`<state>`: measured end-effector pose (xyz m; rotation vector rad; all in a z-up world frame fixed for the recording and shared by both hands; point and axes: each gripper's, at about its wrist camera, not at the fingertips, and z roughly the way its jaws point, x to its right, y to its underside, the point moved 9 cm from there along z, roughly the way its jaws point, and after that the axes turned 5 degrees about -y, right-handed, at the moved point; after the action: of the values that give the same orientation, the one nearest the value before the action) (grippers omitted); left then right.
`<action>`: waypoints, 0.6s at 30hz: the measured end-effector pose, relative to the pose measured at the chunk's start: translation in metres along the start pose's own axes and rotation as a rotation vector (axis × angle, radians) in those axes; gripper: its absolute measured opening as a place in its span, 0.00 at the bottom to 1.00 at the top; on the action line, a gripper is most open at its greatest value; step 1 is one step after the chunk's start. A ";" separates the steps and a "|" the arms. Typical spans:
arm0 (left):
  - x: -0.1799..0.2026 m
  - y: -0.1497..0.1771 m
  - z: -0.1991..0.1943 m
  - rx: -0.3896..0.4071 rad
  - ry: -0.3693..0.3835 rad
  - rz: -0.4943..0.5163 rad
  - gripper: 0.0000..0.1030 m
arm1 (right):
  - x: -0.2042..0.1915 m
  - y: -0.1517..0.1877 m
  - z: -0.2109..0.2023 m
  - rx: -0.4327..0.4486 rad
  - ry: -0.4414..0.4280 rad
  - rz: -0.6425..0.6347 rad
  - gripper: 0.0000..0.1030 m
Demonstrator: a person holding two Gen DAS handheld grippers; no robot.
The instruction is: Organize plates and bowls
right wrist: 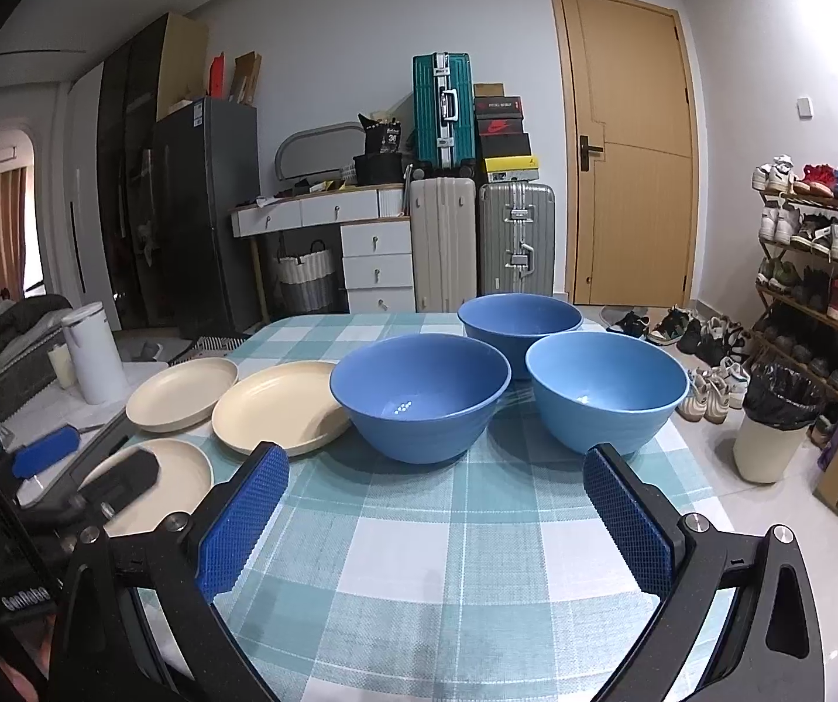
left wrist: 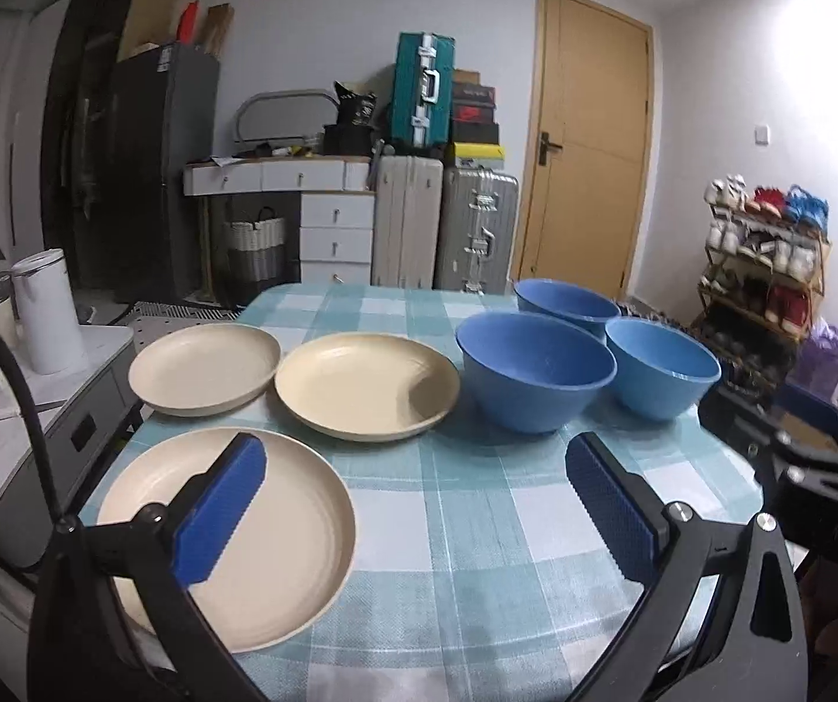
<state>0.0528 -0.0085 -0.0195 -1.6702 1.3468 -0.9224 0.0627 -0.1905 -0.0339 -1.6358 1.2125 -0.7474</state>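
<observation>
Three cream plates lie on the checked table (left wrist: 477,526): a near one (left wrist: 278,561), a far left one (left wrist: 205,368) and a middle one (left wrist: 366,383). Three blue bowls stand to their right: a dark one (left wrist: 536,371), a lighter one (left wrist: 662,365) and a far one (left wrist: 565,298). My left gripper (left wrist: 419,456) is open and empty above the table, its left finger over the near plate. My right gripper (right wrist: 436,468) is open and empty, just short of the dark bowl (right wrist: 419,395) and the lighter bowl (right wrist: 606,389). The plates also show in the right wrist view (right wrist: 278,406).
A white kettle (left wrist: 47,310) stands on a side cabinet left of the table. Suitcases (left wrist: 442,228), drawers and a door are behind. A shoe rack (right wrist: 817,269), a bin (right wrist: 770,427) and a cardboard box stand on the floor to the right.
</observation>
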 end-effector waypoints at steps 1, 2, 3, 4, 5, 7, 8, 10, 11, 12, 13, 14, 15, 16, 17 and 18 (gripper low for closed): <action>0.002 0.001 0.001 -0.007 0.001 0.009 1.00 | 0.000 0.000 -0.001 0.006 -0.001 0.002 0.99; 0.004 0.002 0.002 -0.009 -0.002 0.018 1.00 | 0.000 -0.001 -0.001 0.011 -0.003 0.004 0.99; 0.005 0.002 0.001 -0.006 -0.004 0.024 1.00 | 0.001 -0.001 -0.002 0.015 -0.006 0.007 0.99; 0.006 0.002 0.001 -0.007 -0.010 0.034 1.00 | 0.001 -0.002 -0.003 0.019 -0.007 0.009 0.99; 0.007 0.003 0.001 -0.014 -0.015 0.046 1.00 | 0.001 -0.002 -0.003 0.021 -0.007 0.011 0.99; 0.009 0.005 0.003 -0.025 -0.052 0.084 1.00 | 0.001 -0.003 -0.004 0.023 -0.010 0.016 0.99; 0.007 0.007 0.004 -0.027 -0.063 0.092 1.00 | 0.002 -0.004 -0.006 0.025 -0.012 0.019 0.99; 0.007 0.007 0.006 -0.030 -0.070 0.097 1.00 | 0.003 -0.005 -0.008 0.026 -0.012 0.026 0.99; 0.006 0.007 0.006 -0.031 -0.066 0.094 1.00 | 0.003 -0.005 -0.007 0.026 -0.012 0.028 0.99; 0.006 0.007 0.006 -0.033 -0.065 0.089 1.00 | 0.004 -0.005 -0.008 0.025 -0.013 0.030 0.99; 0.004 0.008 0.007 -0.038 -0.067 0.084 1.00 | 0.004 -0.005 -0.008 0.024 -0.013 0.031 0.99; 0.004 0.008 0.008 -0.043 -0.069 0.081 1.00 | 0.004 -0.005 -0.008 0.025 -0.013 0.030 0.99; 0.003 0.009 0.010 -0.052 -0.072 0.077 1.00 | 0.005 -0.004 -0.007 0.024 -0.012 0.031 0.99; 0.001 0.011 0.012 -0.064 -0.073 0.072 1.00 | 0.005 -0.004 -0.007 0.024 -0.013 0.031 0.99; 0.001 0.012 0.013 -0.073 -0.074 0.070 1.00 | 0.005 -0.004 -0.007 0.024 -0.013 0.031 0.99; 0.000 0.013 0.014 -0.083 -0.078 0.069 1.00 | 0.005 -0.004 -0.006 0.024 -0.013 0.031 0.99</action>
<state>0.0604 -0.0082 -0.0373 -1.6934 1.3972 -0.7633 0.0602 -0.1970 -0.0281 -1.5967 1.2123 -0.7286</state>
